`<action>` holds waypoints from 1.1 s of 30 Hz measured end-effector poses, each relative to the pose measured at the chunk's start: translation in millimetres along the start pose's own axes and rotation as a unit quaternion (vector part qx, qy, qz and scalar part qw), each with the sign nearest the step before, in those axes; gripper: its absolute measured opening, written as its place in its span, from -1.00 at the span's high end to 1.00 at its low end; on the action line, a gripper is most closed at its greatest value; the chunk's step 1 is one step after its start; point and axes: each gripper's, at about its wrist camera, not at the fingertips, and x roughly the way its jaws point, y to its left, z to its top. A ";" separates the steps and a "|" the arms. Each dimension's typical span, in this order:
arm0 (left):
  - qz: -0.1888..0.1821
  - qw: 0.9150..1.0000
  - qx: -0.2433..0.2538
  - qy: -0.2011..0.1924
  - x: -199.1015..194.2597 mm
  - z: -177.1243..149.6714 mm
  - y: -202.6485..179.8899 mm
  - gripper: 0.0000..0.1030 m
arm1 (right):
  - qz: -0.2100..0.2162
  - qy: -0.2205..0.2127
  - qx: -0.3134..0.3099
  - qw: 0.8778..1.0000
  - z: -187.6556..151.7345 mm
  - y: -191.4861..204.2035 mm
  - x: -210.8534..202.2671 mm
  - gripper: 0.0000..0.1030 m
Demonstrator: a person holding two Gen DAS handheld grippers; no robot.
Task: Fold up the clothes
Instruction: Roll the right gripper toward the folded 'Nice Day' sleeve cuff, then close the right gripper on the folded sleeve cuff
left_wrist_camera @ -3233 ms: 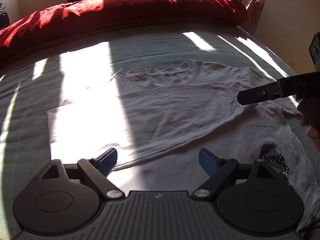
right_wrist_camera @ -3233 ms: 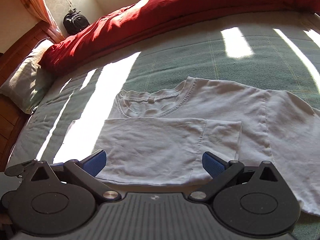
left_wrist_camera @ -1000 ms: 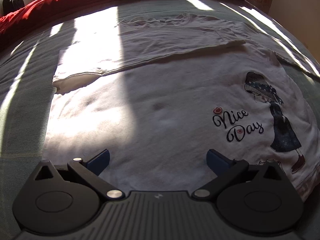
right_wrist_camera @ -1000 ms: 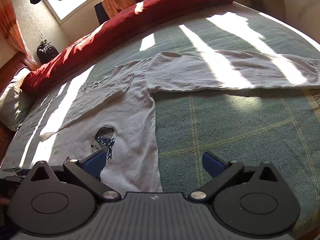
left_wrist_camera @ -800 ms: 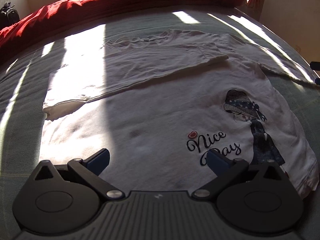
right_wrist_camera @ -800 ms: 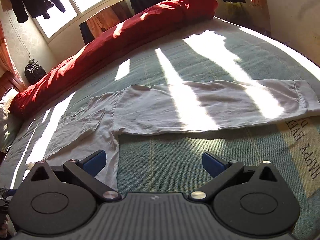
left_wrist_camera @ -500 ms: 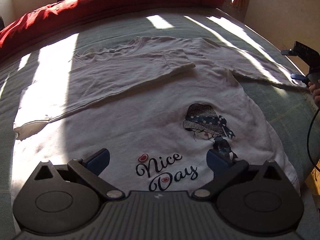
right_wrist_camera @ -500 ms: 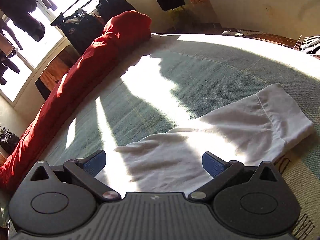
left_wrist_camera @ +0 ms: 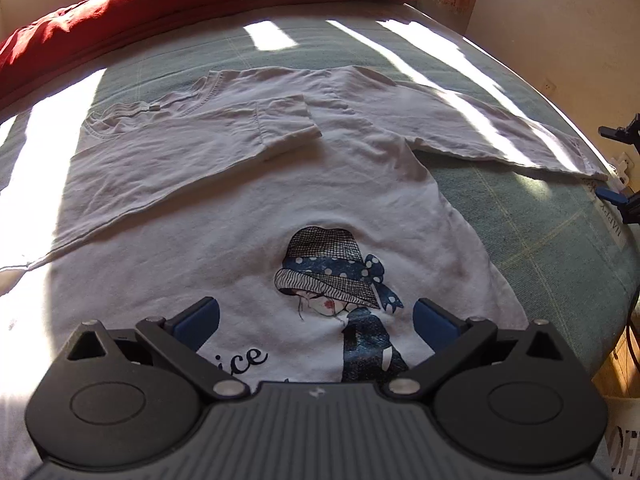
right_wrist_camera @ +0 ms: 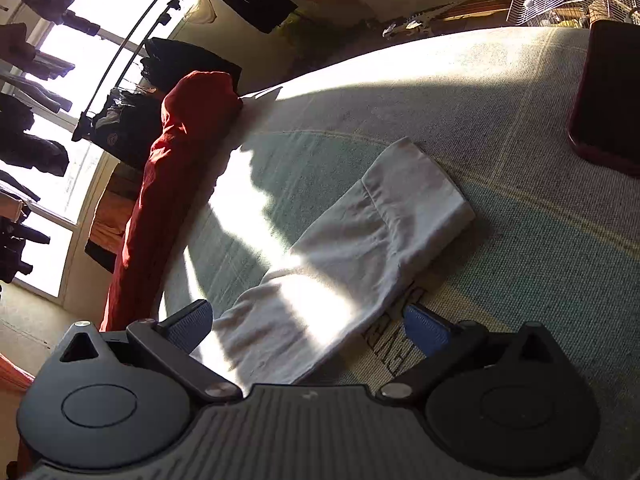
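Observation:
A white long-sleeved shirt [left_wrist_camera: 248, 216] with a printed girl in a hat lies flat on the green bedspread [left_wrist_camera: 540, 232]. One sleeve [left_wrist_camera: 192, 148] is folded across the chest; the other sleeve [left_wrist_camera: 492, 132] stretches out to the right. My left gripper [left_wrist_camera: 316, 322] hovers open over the print, holding nothing. My right gripper [right_wrist_camera: 306, 322] is open just above the outstretched sleeve [right_wrist_camera: 352, 248], near its cuff [right_wrist_camera: 420, 192]. In the left wrist view the right gripper's fingertips [left_wrist_camera: 618, 198] show at the sleeve's end.
A red duvet [left_wrist_camera: 192, 8] is rolled along the far side of the bed. A dark red flat object [right_wrist_camera: 608, 92] lies on the bedspread beyond the cuff. The bed's edge [left_wrist_camera: 624, 272] runs close on the right. Clothes [right_wrist_camera: 36, 72] hang by the window.
The left gripper has drifted right along the shirt toward the print. The right gripper has travelled out along the spread sleeve and tilted down close over its cuff end.

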 end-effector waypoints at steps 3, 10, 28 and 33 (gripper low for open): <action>-0.002 1.000 -0.003 0.001 0.5 1.2 -2.9 -0.99 | 0.017 -0.011 0.029 0.999 -3.7 -14.5 3.2 -1.00; -0.007 1.000 -0.010 0.002 1.5 3.9 -9.4 -0.99 | 0.047 -0.075 0.081 0.993 11.9 -28.6 13.1 -1.00; -0.016 1.000 -0.024 -0.007 -3.5 4.3 -10.4 -0.99 | 0.068 -0.075 0.070 0.992 31.5 -17.7 46.8 -0.99; -0.007 1.000 -0.020 -0.013 -6.0 3.8 -9.3 -0.98 | 0.016 -0.058 0.034 0.998 23.6 -13.8 42.7 -0.42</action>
